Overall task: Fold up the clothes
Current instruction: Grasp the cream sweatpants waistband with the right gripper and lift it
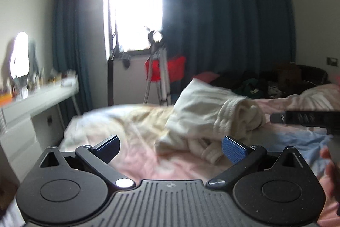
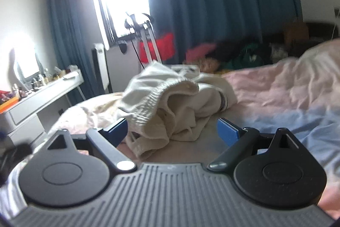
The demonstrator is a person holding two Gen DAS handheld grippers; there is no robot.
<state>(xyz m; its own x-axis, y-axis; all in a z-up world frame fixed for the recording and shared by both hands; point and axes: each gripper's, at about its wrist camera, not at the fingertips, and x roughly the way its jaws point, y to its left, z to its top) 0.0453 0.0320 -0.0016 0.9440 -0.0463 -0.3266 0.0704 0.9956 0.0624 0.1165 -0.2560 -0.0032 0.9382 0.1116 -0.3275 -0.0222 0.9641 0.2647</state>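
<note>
A cream knitted garment (image 1: 214, 112) lies crumpled on the bed, its ribbed hem (image 2: 148, 99) turned up toward the right wrist camera. My left gripper (image 1: 171, 149) is open above the pink sheet, just short of the garment's near edge, nothing between its blue pads. My right gripper (image 2: 172, 131) is open too, and the garment's near folds lie between and just beyond its fingers without being clamped. In the left wrist view the right gripper's black body (image 1: 306, 118) pokes in from the right edge, beside the garment.
The bed (image 2: 276, 99) has a pink, blue and cream sheet. A dark pile of clothes (image 2: 244, 54) lies at its far side. A white dressing table (image 1: 38, 103) with bottles stands left. A tripod (image 1: 157, 78) and red item (image 1: 176, 69) stand by the window. A hand (image 1: 331, 171) shows at right.
</note>
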